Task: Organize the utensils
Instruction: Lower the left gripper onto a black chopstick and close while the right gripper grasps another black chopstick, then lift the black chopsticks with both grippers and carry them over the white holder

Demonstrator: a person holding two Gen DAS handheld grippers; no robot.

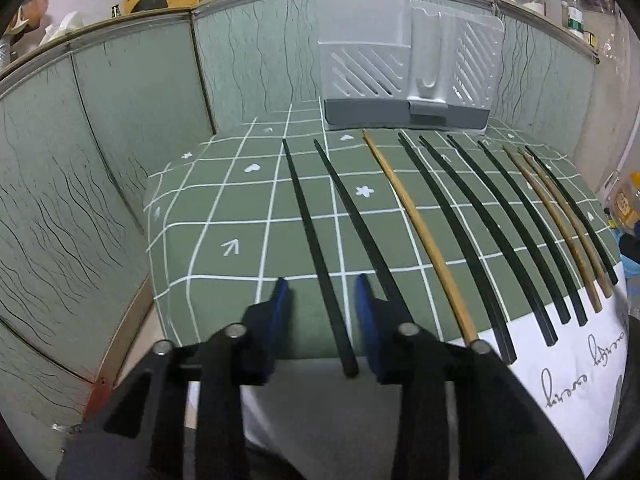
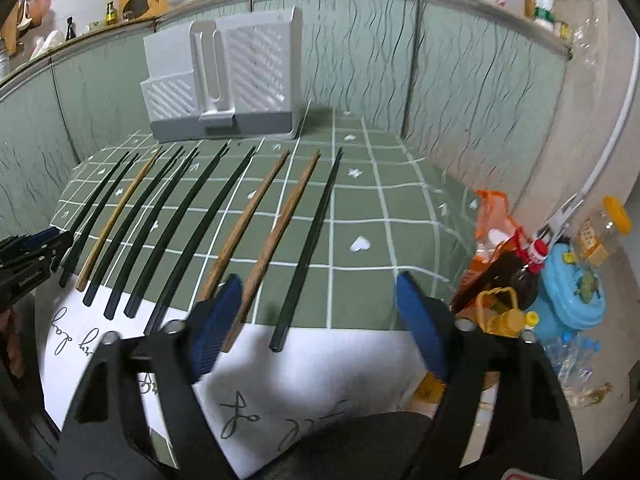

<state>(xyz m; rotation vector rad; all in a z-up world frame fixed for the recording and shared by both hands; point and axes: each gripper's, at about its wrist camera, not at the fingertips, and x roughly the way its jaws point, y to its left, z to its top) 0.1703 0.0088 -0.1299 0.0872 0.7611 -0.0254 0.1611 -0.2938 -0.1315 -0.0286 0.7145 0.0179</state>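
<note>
Green gridded cloth (image 1: 224, 208), slim chopsticks (image 1: 316, 248) between unclenched left gripper (image 1: 322, 312), right gripper (image 2: 320, 312) spread.

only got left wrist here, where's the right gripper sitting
Observer: The right gripper is open, with the near ends of the rightmost black chopstick and the brown chopstick beside it between its fingers.
Operator: anything further right than that
Observer: An orange bag sits at the right edge of the green cloth, with a blue container next to it.
</note>
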